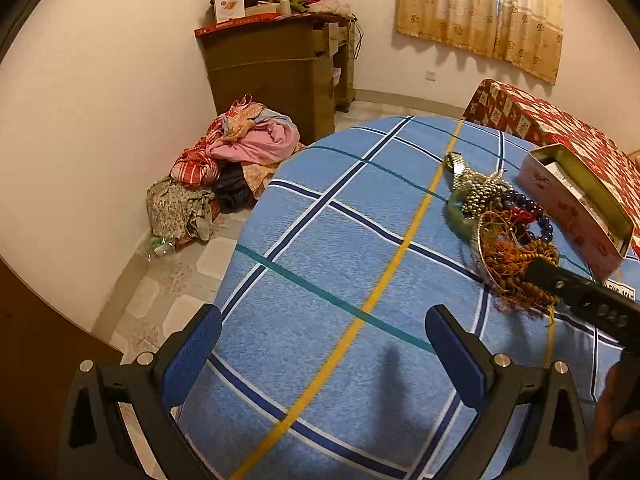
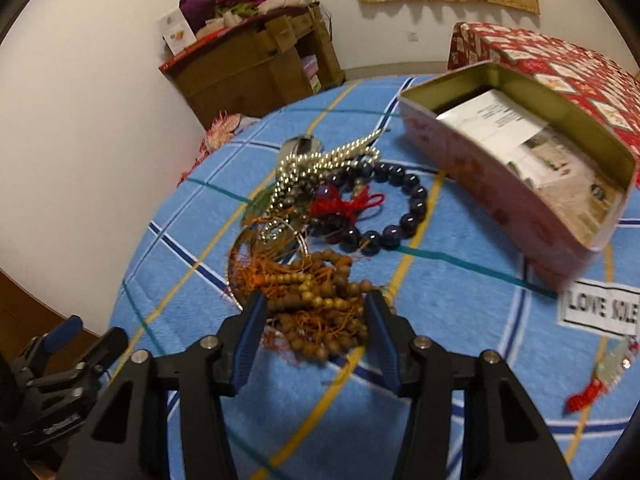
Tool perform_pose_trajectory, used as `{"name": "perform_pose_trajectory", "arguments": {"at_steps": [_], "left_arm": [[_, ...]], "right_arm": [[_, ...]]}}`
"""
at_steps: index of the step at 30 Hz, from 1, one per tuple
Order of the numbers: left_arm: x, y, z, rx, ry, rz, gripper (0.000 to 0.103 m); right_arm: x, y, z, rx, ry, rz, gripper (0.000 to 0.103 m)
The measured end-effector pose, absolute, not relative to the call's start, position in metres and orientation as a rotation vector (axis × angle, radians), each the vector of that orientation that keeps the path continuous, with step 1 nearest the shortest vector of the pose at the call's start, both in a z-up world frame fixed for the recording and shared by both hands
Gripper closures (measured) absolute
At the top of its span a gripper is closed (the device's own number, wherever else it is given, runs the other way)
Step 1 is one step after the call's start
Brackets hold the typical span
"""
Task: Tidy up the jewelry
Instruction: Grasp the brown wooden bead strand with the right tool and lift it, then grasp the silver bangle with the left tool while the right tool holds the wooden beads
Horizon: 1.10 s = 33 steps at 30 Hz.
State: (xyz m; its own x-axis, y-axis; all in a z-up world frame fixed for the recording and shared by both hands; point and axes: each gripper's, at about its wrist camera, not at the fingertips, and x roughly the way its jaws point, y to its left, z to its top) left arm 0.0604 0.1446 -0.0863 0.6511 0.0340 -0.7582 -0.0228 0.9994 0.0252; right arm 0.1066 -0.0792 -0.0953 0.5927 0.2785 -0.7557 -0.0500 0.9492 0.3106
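A heap of jewelry lies on the blue checked bed sheet [image 2: 440, 300]: a brown wooden bead string [image 2: 320, 304] with orange threads, a dark purple bead bracelet [image 2: 400, 200], a silver bead chain [image 2: 332, 160], a red tassel [image 2: 348, 202] and a thin bangle [image 2: 236, 256]. An open pink tin box [image 2: 472, 168] with papers inside stands right of the heap. My right gripper [image 2: 316, 312] is open, its fingers on either side of the wooden beads. My left gripper [image 1: 324, 340] is open and empty over bare sheet; the heap [image 1: 508, 232] and the tin [image 1: 576, 204] lie to its right.
A "LOVE SOLE" label [image 2: 600, 308] and a small green-and-red charm [image 2: 600, 380] lie on the sheet at right. A red patterned cushion [image 2: 560, 56] sits behind the tin. A wooden cabinet [image 1: 280, 68] and a clothes pile [image 1: 232, 164] are on the floor beyond the bed.
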Motion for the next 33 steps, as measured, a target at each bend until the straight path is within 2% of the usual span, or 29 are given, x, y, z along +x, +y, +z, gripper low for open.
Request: {"name": "perform_pose_trajectory", "arguments": {"at_steps": [1, 2, 3, 4, 8, 21, 30, 31, 33], "left_arm": [[0.062, 0.145, -0.087, 0.012, 0.864, 0.033, 0.001], [0.062, 0.146, -0.087, 0.011, 0.868, 0.032, 0.001], [0.063, 0.146, -0.088, 0.012, 0.870, 0.032, 0.001], [0.063, 0.145, -0.088, 0.012, 0.872, 0.033, 0.001], [0.064, 0.144, -0.087, 0.008, 0.871, 0.027, 0.001], [0.064, 0.112, -0.073, 0.017, 0.825, -0.081, 0.001], [0.119, 0.058, -0.086, 0.060, 0.870, -0.151, 0.002], [0.122, 0.053, -0.092, 0.086, 0.881, -0.132, 0.003], [0.128, 0.047, -0.104, 0.102, 0.916, -0.124, 0.019]], "right_arm": [[0.107, -0.079, -0.097, 0.260, 0.913, 0.196, 0.057], [0.107, -0.080, -0.098, 0.257, 0.910, 0.204, 0.067], [0.107, -0.082, -0.098, 0.259, 0.914, 0.222, 0.083], [0.107, -0.082, -0.099, 0.258, 0.925, 0.231, 0.086], [0.097, -0.091, -0.094, 0.283, 0.900, 0.238, 0.086], [0.018, -0.134, -0.018, 0.292, 0.631, 0.142, 0.086], [0.008, -0.145, -0.006, 0.306, 0.541, 0.065, 0.086], [0.007, -0.145, -0.005, 0.309, 0.532, 0.066, 0.086], [0.004, -0.145, -0.002, 0.298, 0.507, 0.061, 0.086]]}}
